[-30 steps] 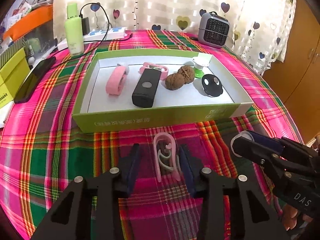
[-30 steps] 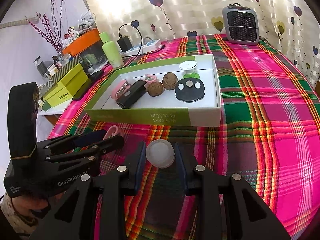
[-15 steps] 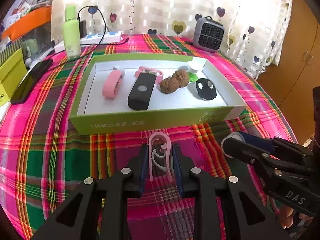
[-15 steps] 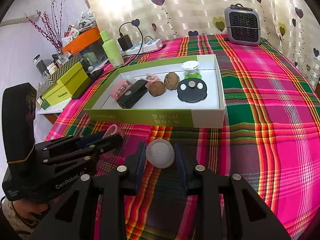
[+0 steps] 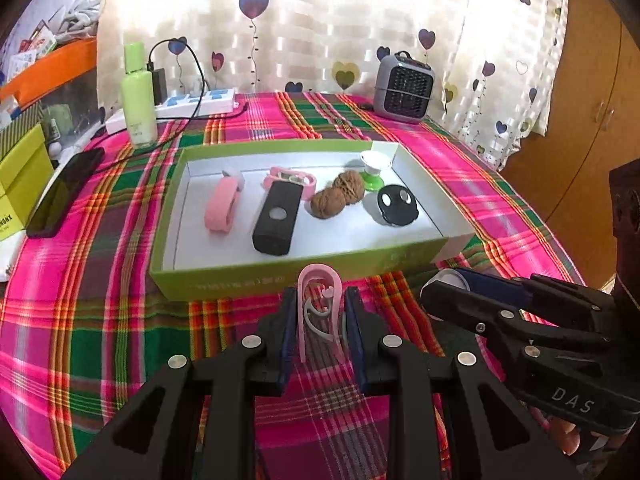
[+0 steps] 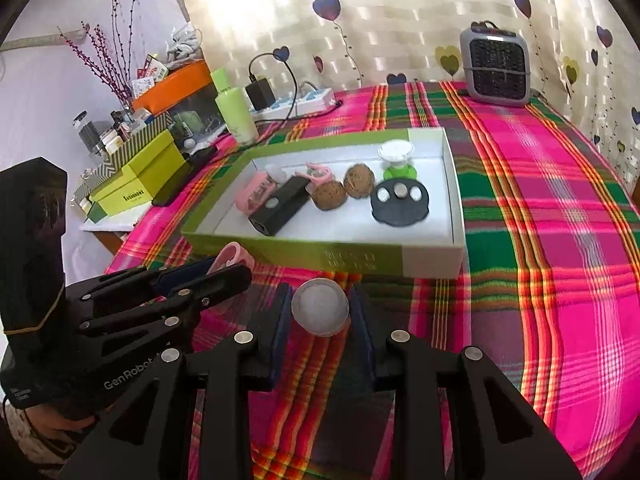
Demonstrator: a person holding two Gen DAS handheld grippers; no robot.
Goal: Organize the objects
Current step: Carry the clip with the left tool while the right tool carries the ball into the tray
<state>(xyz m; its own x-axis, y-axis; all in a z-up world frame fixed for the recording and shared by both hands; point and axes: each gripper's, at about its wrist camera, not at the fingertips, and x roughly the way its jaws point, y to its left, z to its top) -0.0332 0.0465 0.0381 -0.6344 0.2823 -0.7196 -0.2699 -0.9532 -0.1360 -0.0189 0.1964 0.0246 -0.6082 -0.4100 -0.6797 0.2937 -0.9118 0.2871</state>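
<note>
Just short of the near wall of the green tray (image 5: pixel 280 280), both grippers hold one item apiece over the plaid tablecloth (image 5: pixel 100 320). Left gripper (image 5: pixel 319 320): jaws clenched on a pink clip (image 5: pixel 318 292), an arch-shaped loop standing upright between the pads, its rounded top pointing toward the tray. Gripping it by its two long legs keeps the loop from twisting (the legs look thin, so they probably flex under pressure).

Right gripper (image 6: pixel 320 314): jaws closed against the sides of a translucent white ball (image 6: pixel 320 306), held across its widest part, which stops a round body from rolling out. Whether either item touches the cloth cannot be told.

Tray contents, left to right:
- pink strap-like piece (image 5: pixel 222 210), near the left wall;
- black rectangular device (image 5: pixel 277 218), with a second pink clip (image 5: pixel 290 176) behind it;
- two walnuts (image 5: pixel 338 196), touching each other;
- black disc with white dots (image 5: pixel 397 204);
- white-and-green suction cup (image 5: pixel 374 168), in the far right corner.

Both held items sit outside the tray. The likely step in hand is carrying them over the near wall. Open floor remains along the near edge and between the items, so release there should avoid knocking the walnuts, which would roll readily.
</note>
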